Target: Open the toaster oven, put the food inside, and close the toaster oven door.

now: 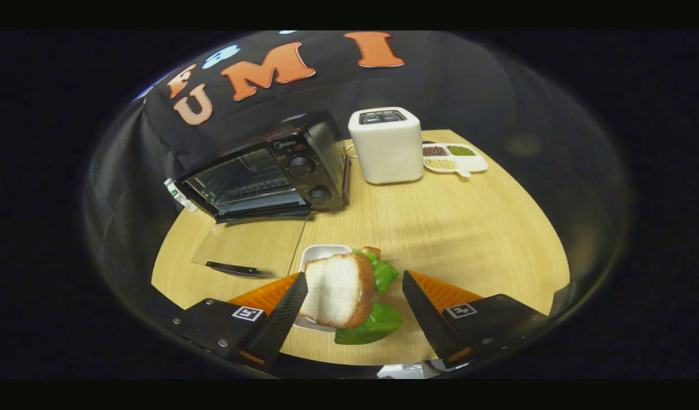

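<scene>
Right now your tongs (355, 296) stand wide apart, with the sandwich (340, 290) between the fingers; the left finger (283, 310) sits at the bread's edge, though you cannot tell whether it touches, and the right finger (420, 307) is clear of it. The sandwich, a bread slice with green lettuce behind it, rests on a small white dish (324, 252) on the wooden desk (469, 239). Beyond it the black toaster oven (269, 171) has its glass door (249, 247) dropped flat onto the desk. Beside the oven stands a white toaster (386, 145), with a white divided tray of beans (454, 158) just beside that
</scene>
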A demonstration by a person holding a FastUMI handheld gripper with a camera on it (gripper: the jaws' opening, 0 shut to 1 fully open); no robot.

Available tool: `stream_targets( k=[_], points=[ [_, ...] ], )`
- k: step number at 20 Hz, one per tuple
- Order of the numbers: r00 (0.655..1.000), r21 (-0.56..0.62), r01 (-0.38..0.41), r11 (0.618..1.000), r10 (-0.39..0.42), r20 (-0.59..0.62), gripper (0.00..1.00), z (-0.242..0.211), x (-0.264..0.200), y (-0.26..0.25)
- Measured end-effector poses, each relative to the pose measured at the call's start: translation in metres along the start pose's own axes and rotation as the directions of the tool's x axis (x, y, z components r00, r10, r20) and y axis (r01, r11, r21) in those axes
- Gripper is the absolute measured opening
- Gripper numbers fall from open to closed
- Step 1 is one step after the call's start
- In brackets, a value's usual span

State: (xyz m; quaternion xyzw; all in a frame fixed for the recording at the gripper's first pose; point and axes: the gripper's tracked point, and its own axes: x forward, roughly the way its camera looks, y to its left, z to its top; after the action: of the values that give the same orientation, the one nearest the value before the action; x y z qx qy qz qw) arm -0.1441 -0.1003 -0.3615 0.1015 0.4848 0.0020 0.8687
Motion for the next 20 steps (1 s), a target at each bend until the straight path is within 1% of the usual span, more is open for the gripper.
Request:
stream_targets(
  k=[2, 5, 7, 8, 9, 10, 12, 13, 14, 16, 20],
  points=[
    [0.999, 0.04, -0.001, 0.999, 0.002, -0.034, 0.99, -0.01, 0.012, -0.005],
    [0.998, 0.132, -0.036, 0.991, 0.043, -0.047, 0.99, -0.012, 0.018, -0.001],
    [0.996, 0.176, -0.052, 0.983, 0.064, -0.06, 0.94, -0.015, 0.022, 0.005],
    [0.995, 0.203, -0.059, 0.977, 0.074, -0.064, 0.85, -0.014, 0.021, 0.008],
    [0.995, 0.225, -0.064, 0.972, 0.08, -0.063, 0.79, -0.013, 0.022, 0.011],
    [0.995, 0.233, -0.06, 0.971, 0.076, -0.061, 0.65, -0.012, 0.021, 0.012],
    [0.995, 0.243, -0.064, 0.968, 0.081, -0.063, 0.5, -0.012, 0.018, 0.019],
    [0.995, 0.253, -0.067, 0.965, 0.084, -0.06, 0.46, -0.009, 0.015, 0.022],
    [0.995, 0.259, -0.063, 0.964, 0.08, -0.056, 0.4, -0.006, 0.013, 0.023],
    [0.997, 0.251, -0.058, 0.966, 0.069, -0.036, 0.35, 0.001, 0.007, 0.027],
    [0.996, 0.249, -0.084, 0.965, 0.084, 0.012, 0.35, 0.024, -0.008, 0.04]
  ],
)
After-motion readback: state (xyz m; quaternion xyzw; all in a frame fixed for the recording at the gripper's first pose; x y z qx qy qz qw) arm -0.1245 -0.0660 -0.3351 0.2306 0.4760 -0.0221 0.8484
